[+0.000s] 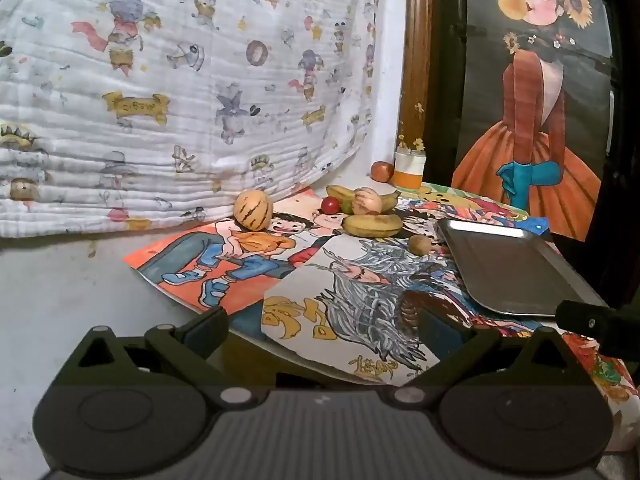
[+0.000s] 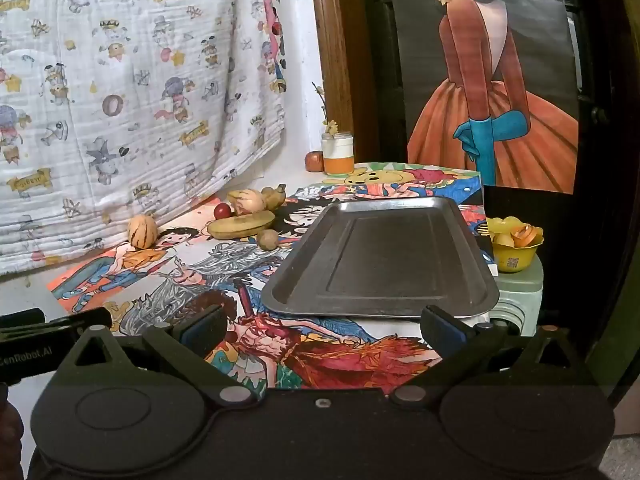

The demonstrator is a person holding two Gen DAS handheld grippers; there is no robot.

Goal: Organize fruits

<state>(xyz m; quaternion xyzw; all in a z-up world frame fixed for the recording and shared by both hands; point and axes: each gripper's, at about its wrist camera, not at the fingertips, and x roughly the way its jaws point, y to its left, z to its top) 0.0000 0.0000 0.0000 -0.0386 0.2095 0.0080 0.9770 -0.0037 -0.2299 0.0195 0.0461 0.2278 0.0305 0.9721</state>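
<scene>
Left gripper (image 1: 322, 326) open (empty), bananas (image 1: 373, 225), steel tray (image 1: 516, 268)

A lived-in home room: a cartoon-print quilt (image 1: 180, 92) hangs along the tabletop's (image 1: 60, 280) far edge, hand-coloured cartoon drawings (image 2: 168, 276) cover it, and a painted poster of a woman (image 1: 532, 120) leans beside a wooden door frame (image 1: 416, 60).

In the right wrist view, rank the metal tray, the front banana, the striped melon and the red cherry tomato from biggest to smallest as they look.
1. metal tray, largest by far, though also nearest the camera
2. front banana
3. striped melon
4. red cherry tomato, smallest
</scene>
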